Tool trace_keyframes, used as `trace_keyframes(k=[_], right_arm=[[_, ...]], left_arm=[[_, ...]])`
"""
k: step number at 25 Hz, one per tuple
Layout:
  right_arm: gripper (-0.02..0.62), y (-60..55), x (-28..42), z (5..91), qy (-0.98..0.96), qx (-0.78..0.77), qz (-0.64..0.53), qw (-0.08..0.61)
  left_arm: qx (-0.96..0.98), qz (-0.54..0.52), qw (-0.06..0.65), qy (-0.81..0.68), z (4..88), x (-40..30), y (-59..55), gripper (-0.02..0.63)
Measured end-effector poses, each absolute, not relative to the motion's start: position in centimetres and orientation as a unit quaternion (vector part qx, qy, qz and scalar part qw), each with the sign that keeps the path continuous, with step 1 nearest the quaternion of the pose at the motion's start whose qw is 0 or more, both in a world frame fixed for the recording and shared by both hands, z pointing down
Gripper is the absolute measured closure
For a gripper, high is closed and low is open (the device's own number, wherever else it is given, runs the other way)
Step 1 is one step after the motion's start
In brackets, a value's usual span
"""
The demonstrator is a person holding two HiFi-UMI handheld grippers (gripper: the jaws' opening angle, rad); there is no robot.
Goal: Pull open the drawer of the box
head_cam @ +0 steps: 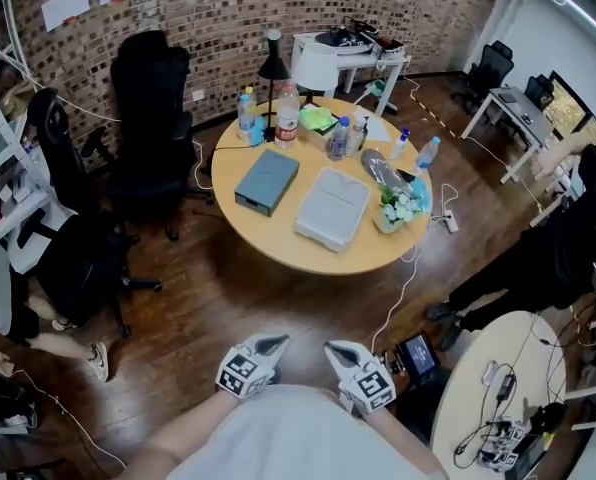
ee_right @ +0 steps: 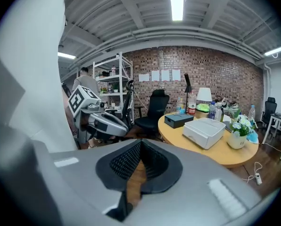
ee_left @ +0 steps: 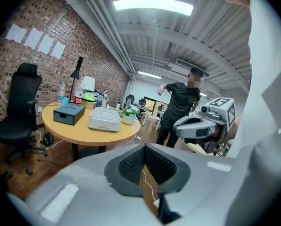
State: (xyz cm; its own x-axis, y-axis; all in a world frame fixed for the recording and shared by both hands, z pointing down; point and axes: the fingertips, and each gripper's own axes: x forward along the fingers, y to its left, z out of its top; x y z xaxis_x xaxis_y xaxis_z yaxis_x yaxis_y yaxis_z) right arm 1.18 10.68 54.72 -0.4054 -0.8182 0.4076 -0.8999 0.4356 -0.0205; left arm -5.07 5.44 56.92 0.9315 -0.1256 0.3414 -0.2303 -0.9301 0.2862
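Note:
The dark blue-grey box (head_cam: 267, 180) with a drawer in its near end lies on the round wooden table (head_cam: 278, 250), far ahead of me. It also shows small in the left gripper view, box (ee_left: 69, 113), and in the right gripper view, box (ee_right: 182, 119). My left gripper (head_cam: 269, 345) and right gripper (head_cam: 335, 349) are held side by side close to my body, well short of the table. Each is shut with its pads meeting at the tip and nothing between them: left gripper (ee_left: 144, 148), right gripper (ee_right: 139, 144).
A light grey lidded case (head_cam: 333, 208) lies right of the box, with bottles (head_cam: 287, 114), a black lamp (head_cam: 273, 63) and a flower pot (head_cam: 398, 208) behind. Black office chairs (head_cam: 150, 118) stand left. A person in black (ee_left: 178, 105) stands right; a second table (head_cam: 498, 398) with cables is lower right.

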Motion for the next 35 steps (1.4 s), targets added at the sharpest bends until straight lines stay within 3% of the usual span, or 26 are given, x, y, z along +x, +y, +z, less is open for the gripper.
trace_keyframes(k=[3,11,35], right_arm=[[0.592,8.4,1.1,54.0,-0.830,0.521,0.119,0.156],[0.592,5.4,1.8,54.5,-0.820,0.527,0.110,0.197],[0.592,-1.5,1.5,54.3,-0.855,0.476,0.115,0.169]], left_arm=[[0.971,0.149,0.166,-0.087,56.7,-4.9,3.8,0.601],[0.970,0.131,0.187,-0.079,57.0,-6.6,0.9,0.601],[0.951,0.134,0.250,-0.122,58.6,-5.9,-4.5,0.601]])
